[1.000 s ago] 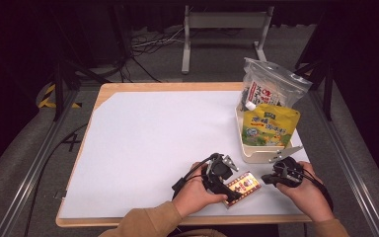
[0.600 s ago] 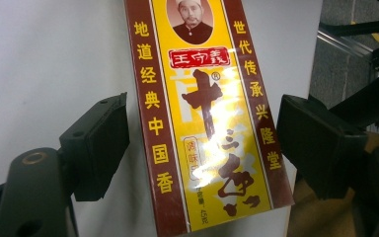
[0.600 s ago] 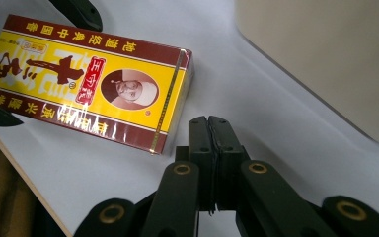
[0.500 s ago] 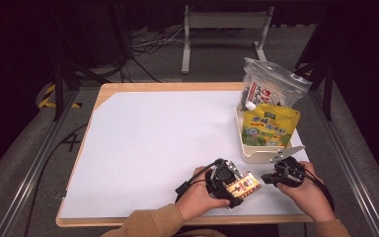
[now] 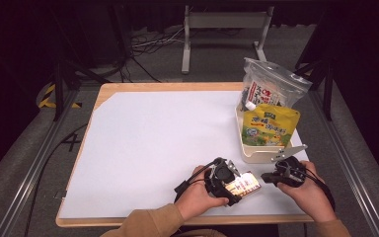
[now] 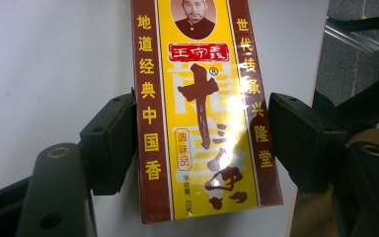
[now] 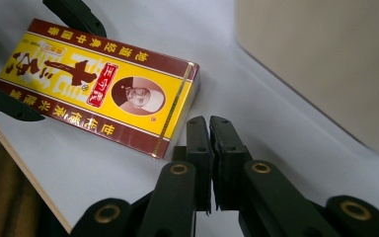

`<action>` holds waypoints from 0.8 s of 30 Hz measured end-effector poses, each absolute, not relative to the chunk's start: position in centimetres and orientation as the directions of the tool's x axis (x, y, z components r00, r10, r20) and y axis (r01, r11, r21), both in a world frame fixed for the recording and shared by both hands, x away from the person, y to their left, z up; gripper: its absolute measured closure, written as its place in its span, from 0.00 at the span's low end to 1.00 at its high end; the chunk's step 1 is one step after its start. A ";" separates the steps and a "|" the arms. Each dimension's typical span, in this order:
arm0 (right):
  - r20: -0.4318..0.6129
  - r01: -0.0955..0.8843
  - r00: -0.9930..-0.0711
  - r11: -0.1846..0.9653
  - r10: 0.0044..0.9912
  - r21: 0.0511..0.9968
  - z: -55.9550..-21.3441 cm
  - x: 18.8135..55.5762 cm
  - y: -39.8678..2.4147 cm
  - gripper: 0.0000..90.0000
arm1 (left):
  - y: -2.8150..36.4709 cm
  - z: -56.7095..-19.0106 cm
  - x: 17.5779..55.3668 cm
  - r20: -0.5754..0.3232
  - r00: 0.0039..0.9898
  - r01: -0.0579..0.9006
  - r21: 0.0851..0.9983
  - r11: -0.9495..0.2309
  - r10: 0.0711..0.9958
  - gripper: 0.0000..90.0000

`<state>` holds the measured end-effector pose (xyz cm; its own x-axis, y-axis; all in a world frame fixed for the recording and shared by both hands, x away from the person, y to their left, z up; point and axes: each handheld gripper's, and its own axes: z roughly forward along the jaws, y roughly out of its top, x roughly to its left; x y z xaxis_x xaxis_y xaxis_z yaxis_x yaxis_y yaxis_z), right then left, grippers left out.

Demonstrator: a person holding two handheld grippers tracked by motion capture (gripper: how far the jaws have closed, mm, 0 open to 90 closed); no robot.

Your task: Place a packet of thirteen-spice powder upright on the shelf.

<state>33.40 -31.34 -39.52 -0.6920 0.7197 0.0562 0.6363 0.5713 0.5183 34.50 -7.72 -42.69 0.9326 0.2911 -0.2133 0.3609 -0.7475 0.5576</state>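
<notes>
Landmark: cream tray (image 5: 256,155), smooth plastic, rounded corners, at the table's right edge.

Spice box (image 5: 243,184): flat rectangular carton, glossy film wrap, yellow face with maroon border, red label and a small portrait. Lies flat on the matte white table sheet (image 5: 153,143), just in front of the tray's near-left corner, close to the table's near edge.

Left gripper (image 5: 229,183): matte black plastic, blocky pads. In the left gripper view the jaws straddle the box (image 6: 205,113); the left pad (image 6: 111,143) sits at the carton's long edge, the right pad stands off it with a sliver of white sheet between. Jaws have just been closing in, box between them, not yet pinched; reads as apart, not clamped.

Right gripper (image 5: 271,177): jaws pressed together, nothing between them, seen plainly in the right gripper view (image 7: 210,163). It rests just right of the box (image 7: 98,86), in front of the tray's smooth near wall (image 7: 321,64).

In the tray: yellow stand-up pouch (image 5: 269,126), soft and crinkled; clear crackly bag (image 5: 269,86) behind it.
</notes>
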 end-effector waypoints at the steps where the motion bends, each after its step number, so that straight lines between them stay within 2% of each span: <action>1: 0.058 0.637 -0.690 0.568 0.721 0.520 -39.5 33.4 -31.3 0.97 | -7.6 -42.7 34.6 -0.218 0.932 0.363 0.559 -0.745 0.291 0.35; 13: 0.052 0.625 -0.676 0.535 0.735 0.569 -38.5 33.1 -31.6 0.97 | -6.6 -41.6 34.5 -0.227 0.935 0.354 0.601 -0.717 0.271 0.36; 19: 0.039 0.612 -0.617 0.449 0.786 0.651 -37.1 32.8 -32.3 0.98 | -5.5 -40.1 34.4 -0.208 0.944 0.329 0.659 -0.676 0.257 0.36; 24: 0.069 0.618 -0.575 0.378 0.815 0.690 -36.3 32.7 -33.0 0.92 | -4.2 -38.8 34.6 -0.185 0.947 0.312 0.728 -0.611 0.263 0.36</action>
<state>32.67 -32.96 -36.30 -0.5750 0.8153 0.0686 0.6179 0.3778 0.6896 34.56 -4.22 -38.78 0.9468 0.2635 -0.1849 0.3121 -0.6105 0.7279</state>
